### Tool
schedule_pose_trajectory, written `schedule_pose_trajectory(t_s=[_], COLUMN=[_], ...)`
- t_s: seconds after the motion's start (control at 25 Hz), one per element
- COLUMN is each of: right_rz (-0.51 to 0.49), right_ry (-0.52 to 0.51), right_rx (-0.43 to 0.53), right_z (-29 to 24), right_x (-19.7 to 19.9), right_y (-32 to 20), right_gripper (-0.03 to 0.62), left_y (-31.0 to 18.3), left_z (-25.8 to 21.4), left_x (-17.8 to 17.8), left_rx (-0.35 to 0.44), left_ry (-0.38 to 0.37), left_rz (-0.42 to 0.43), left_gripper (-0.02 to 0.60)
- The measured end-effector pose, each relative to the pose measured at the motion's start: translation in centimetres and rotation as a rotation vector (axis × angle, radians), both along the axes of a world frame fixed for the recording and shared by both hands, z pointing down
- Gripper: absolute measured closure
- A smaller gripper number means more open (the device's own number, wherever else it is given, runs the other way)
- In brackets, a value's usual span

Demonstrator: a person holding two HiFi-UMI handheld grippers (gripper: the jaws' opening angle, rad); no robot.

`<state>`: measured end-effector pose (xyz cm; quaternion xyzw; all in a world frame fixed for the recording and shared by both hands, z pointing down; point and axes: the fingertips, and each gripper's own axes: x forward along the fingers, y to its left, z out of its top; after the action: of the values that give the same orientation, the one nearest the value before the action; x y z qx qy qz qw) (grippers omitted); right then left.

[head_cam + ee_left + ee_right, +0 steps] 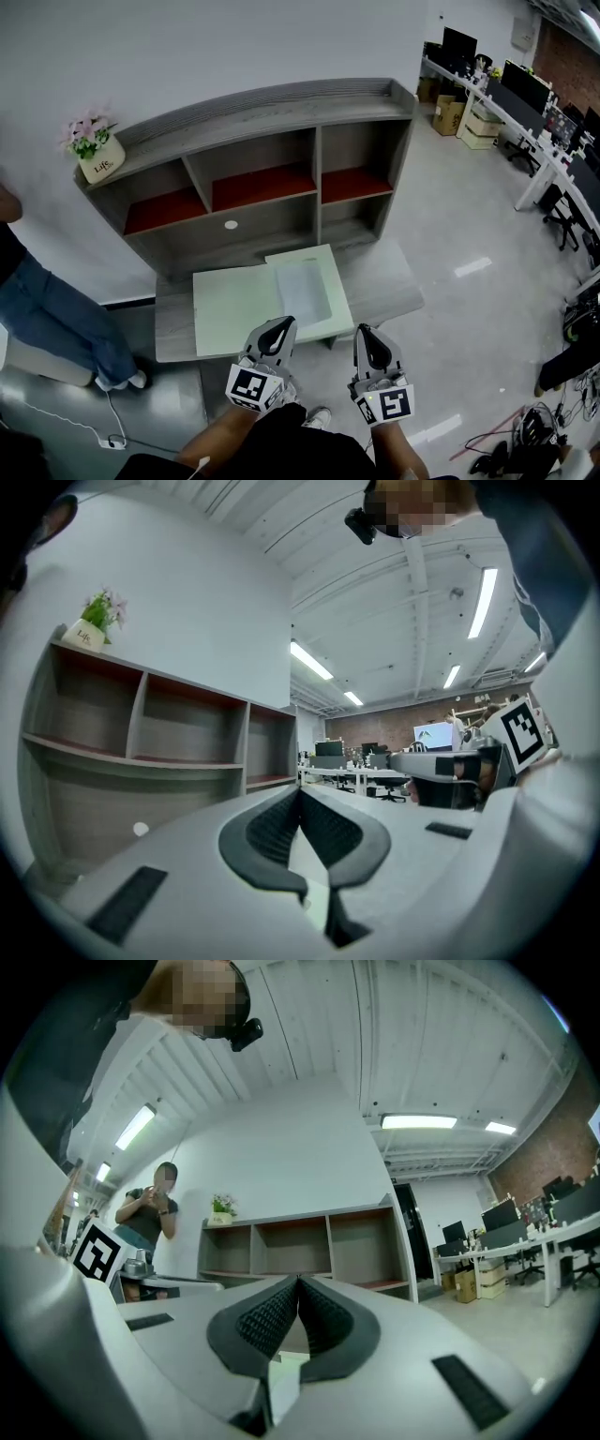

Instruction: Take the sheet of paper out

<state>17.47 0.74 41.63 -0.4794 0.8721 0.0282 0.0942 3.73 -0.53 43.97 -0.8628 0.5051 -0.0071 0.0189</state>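
A whitish sheet of paper [302, 289] lies on a pale green folder or board [234, 305] on the low grey desk [389, 281] in front of the shelf unit. My left gripper [280, 324] hovers at the board's near edge, just short of the sheet, with its jaws shut and nothing in them. My right gripper [365, 331] is beside it to the right, past the board's corner, also shut and empty. In the left gripper view the left gripper [300, 792] points level at the shelves. In the right gripper view the right gripper [298, 1282] points at the same shelves.
The grey shelf unit [272, 178] with red shelf boards stands against the wall behind the desk. A flower pot [97, 155] sits on its top left. A person in jeans [56, 319] stands at the left. Office desks and chairs [525, 112] fill the far right.
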Motion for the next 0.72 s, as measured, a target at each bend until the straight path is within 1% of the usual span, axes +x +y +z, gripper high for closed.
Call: schedule_pose_trajectory(t_s=[0.12,0.24,0.4,0.6,0.72], right_rz=[-0.019,-0.024,-0.041,-0.075,-0.101], right_ry=[0.006,0.032,0.041,0.054,0.048], right_rx=[0.003,0.014,0.017,0.007,0.003], right_z=[-0.4,-0.6,-0.5,0.0,0.1], right_x=[-0.2,-0.7,-1.9,-4.4,-5.6], right_y=[-0.8,-1.9,-3.9,-6.8,-8.4], right_gripper=[0.572,0.572,0.572,0.572,0.572], left_y=[-0.8,-1.8,-3.5,-5.8,-7.3], left_z=[0.0,0.0,0.8,1.8,2.5], left_x=[-0.2,-0.9,-1.9,-3.7,-4.8], left_rx=[0.004,0.014,-0.001,-0.018,-0.020], left_ry=[0.017,0.031,0.040,0.044,0.023], left_rz=[-0.014,-0.026,-0.041,-0.064,-0.084], left_gripper=[0.575,0.575,0.575,0.575,0.575])
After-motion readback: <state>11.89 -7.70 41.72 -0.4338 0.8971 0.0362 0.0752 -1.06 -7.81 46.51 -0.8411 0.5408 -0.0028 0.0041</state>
